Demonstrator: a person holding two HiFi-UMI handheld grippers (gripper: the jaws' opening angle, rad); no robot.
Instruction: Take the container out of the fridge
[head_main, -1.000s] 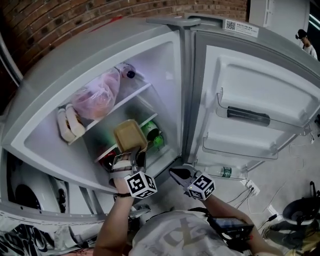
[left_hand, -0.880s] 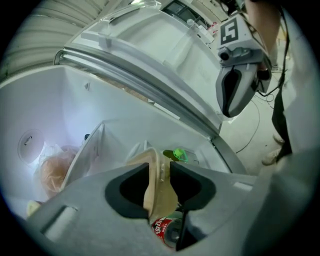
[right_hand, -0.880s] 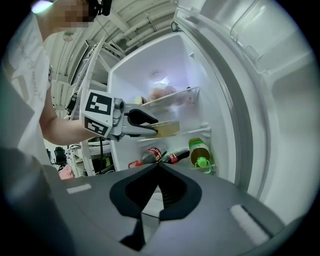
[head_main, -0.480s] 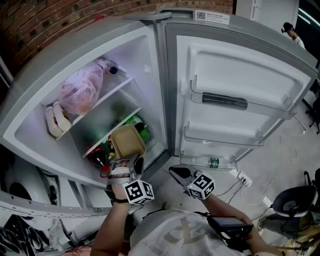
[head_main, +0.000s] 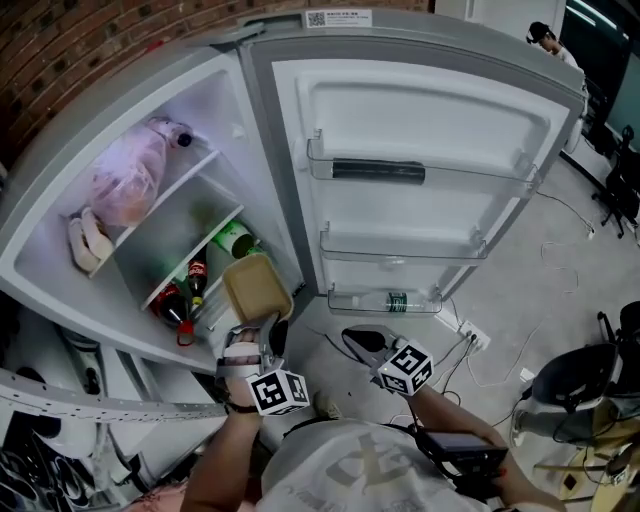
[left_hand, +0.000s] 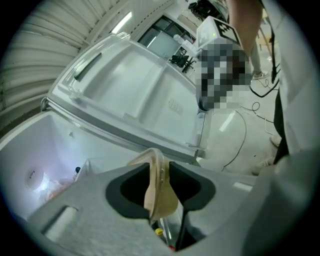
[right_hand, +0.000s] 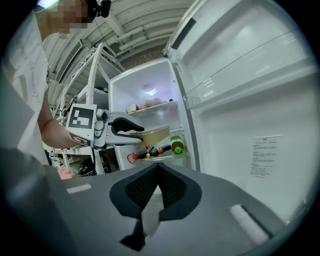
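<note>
A shallow tan container (head_main: 258, 288) hangs in front of the open fridge's lower shelf (head_main: 200, 262), just outside the compartment. My left gripper (head_main: 262, 325) is shut on its near rim. In the left gripper view the container's edge (left_hand: 159, 192) stands upright, pinched between the two black pads, at my left gripper (left_hand: 160, 170). The right gripper view shows the container (right_hand: 150, 134) held level by the left gripper (right_hand: 127, 132). My right gripper (head_main: 352, 340) hovers to the right, near the door's foot, shut and holding nothing (right_hand: 157, 172).
Green bottle (head_main: 235, 240) and cola bottles (head_main: 188, 288) lie on the lower shelf. A pink bag (head_main: 125, 180) sits on the upper shelf. The open door (head_main: 430, 170) holds a water bottle (head_main: 395, 300). Cables and a power strip (head_main: 470, 335) lie on the floor.
My left gripper has drawn the container back out of the lower shelf toward me. The bottles behind it now show. The right gripper has stayed beside it.
</note>
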